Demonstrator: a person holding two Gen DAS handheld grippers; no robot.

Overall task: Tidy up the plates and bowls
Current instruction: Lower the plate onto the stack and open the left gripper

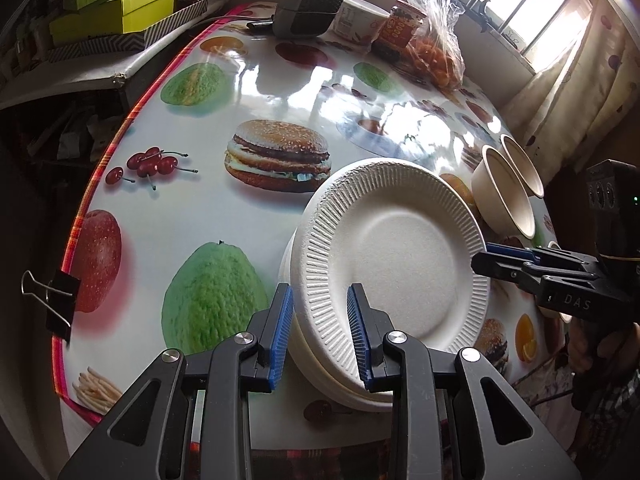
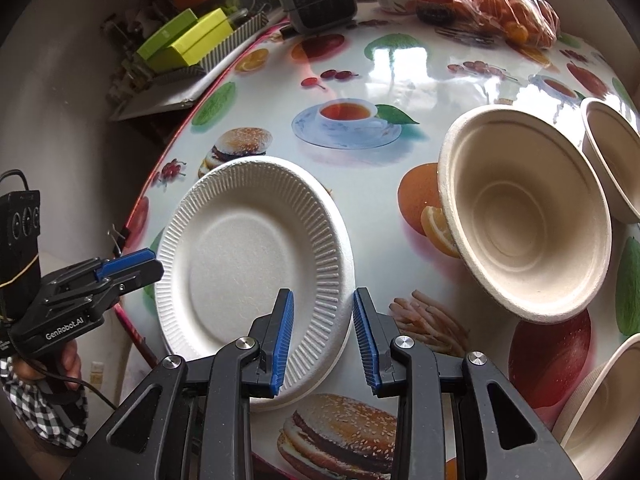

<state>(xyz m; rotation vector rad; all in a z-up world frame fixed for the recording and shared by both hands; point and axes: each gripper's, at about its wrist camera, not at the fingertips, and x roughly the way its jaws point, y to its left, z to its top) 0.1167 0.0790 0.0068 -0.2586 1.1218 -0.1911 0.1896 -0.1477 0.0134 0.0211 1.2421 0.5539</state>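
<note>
1. We see a stack of white paper plates (image 1: 396, 256) lying on the table (image 1: 192, 208), which is covered with a glossy cloth printed with burgers and fruit.
2. In the left wrist view, the left tongs (image 1: 320, 336) straddle the stack's rim at about 7 o'clock of the top plate. One blue pad (image 1: 282, 336) sits outside the rim, the other over the ribbed edge – partly open, and we cannot tell whether the pads press on it.
3. In the right wrist view, the right tongs (image 2: 323, 340) stand partly open at about 4 o'clock of the plates (image 2: 252, 276). The left pad (image 2: 282, 344) is over the ribbed rim and the right pad is over the bare cloth – nothing is clearly gripped.
4. From the left view the right tongs (image 1: 490, 250) come in at 3 o'clock of the stack, their tips at its edge.
5. Tan paper bowls (image 2: 524, 212) sit on the table at 2 o'clock from the plates, near but apart; another bowl (image 2: 616, 160) lies beyond the first.
6. At 12 o'clock, at the far end of the table, stand a small grey heater (image 1: 310, 2), a jar (image 1: 400, 28) and a bag of oranges (image 1: 436, 52).
</note>
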